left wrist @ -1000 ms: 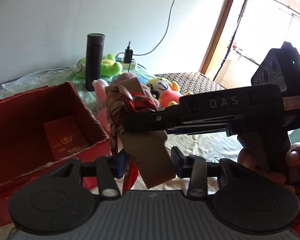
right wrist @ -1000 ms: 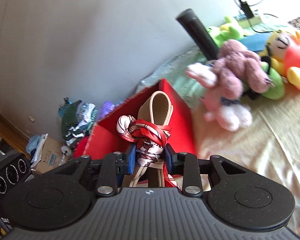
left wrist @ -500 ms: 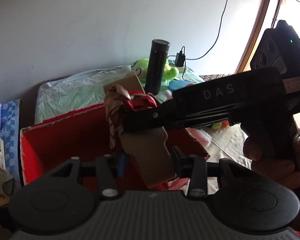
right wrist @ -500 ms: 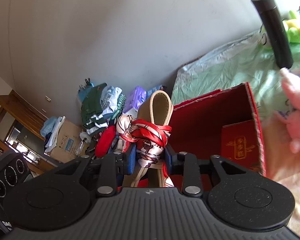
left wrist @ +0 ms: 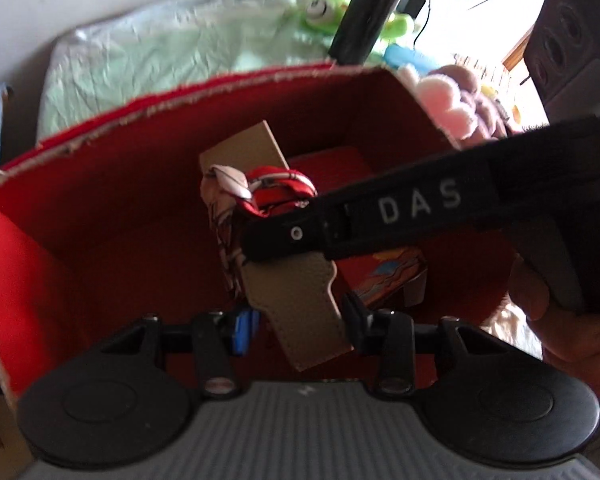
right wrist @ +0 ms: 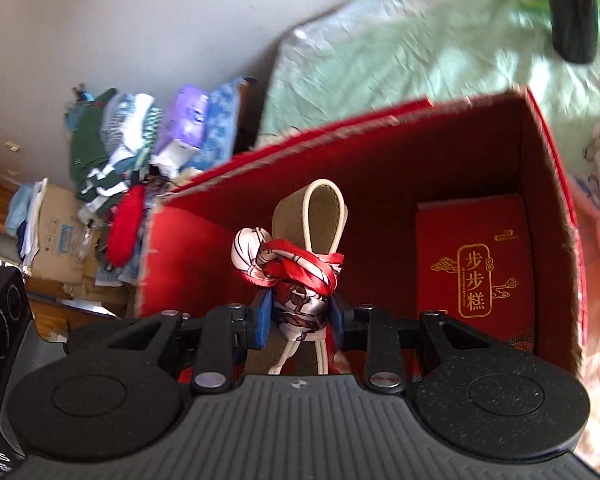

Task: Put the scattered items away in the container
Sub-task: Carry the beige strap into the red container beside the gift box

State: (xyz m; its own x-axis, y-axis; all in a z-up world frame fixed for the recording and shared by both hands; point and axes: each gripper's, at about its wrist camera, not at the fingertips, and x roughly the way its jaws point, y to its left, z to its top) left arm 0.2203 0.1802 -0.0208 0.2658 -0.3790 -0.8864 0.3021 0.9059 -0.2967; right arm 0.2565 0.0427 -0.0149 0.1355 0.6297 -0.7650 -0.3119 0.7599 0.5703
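Strap (right wrist: 324, 216) over red box (right wrist: 540, 152)

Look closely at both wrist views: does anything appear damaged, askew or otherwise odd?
Yes. The red box's top rim is ragged, with pale torn cardboard showing along the edge. The tan strap, knotted with a red-and-white scarf, hangs tilted above the box, not yet inside.

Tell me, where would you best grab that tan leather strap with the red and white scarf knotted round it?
At the scarf-wrapped waist just under the knot, coming from the strap's flat sides, as the right gripper does. The tan leather strap is thin and floppy; the red and white scarf bulks it out, probably giving the pads purchase. The left gripper pinches the bare lower end.
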